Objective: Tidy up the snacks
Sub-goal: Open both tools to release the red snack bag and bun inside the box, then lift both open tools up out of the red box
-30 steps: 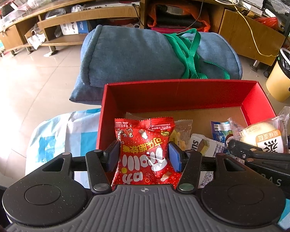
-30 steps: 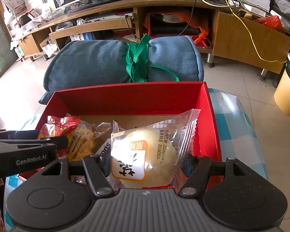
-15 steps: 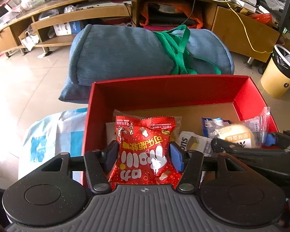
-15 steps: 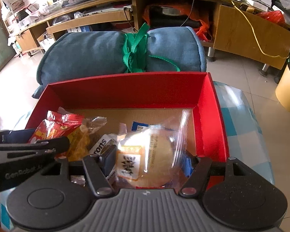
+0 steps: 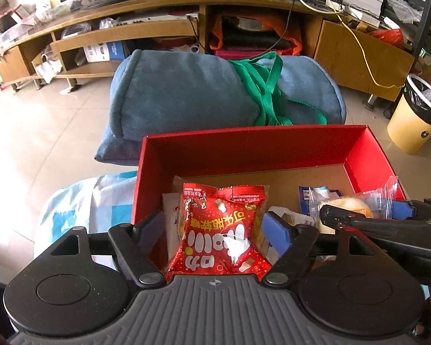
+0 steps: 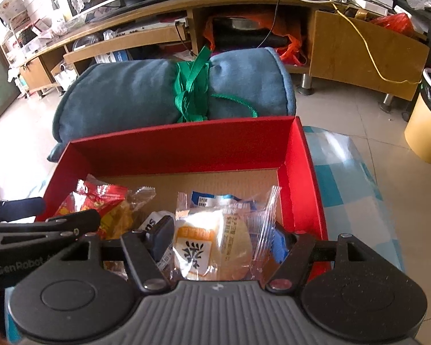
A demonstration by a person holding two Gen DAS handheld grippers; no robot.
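Note:
A red cardboard box (image 5: pixel 244 149) (image 6: pixel 184 149) holds several snack packs. My left gripper (image 5: pixel 215 227) has its jaws spread a little wider than a red snack bag (image 5: pixel 224 230), which stands between them over the box's left part; gaps show on both sides. My right gripper (image 6: pixel 219 235) has a clear-wrapped bun (image 6: pixel 212 244) between its jaws in the box's right part, with a gap at the right pad. The bun also shows in the left wrist view (image 5: pixel 347 207), and the red bag in the right wrist view (image 6: pixel 100 204).
A blue-wrapped pack (image 6: pixel 215 198) and a white pack (image 6: pixel 150 224) lie on the box floor. A rolled blue cushion with green straps (image 5: pixel 215 97) lies behind the box. A blue checked cloth (image 6: pixel 347 178) covers the table. A yellow bin (image 5: pixel 416 120) stands at the right.
Both grippers have moved down and forward into the box with their snacks. Their jaws have spread apart, and the red bag and the bun now sit loosely between them.

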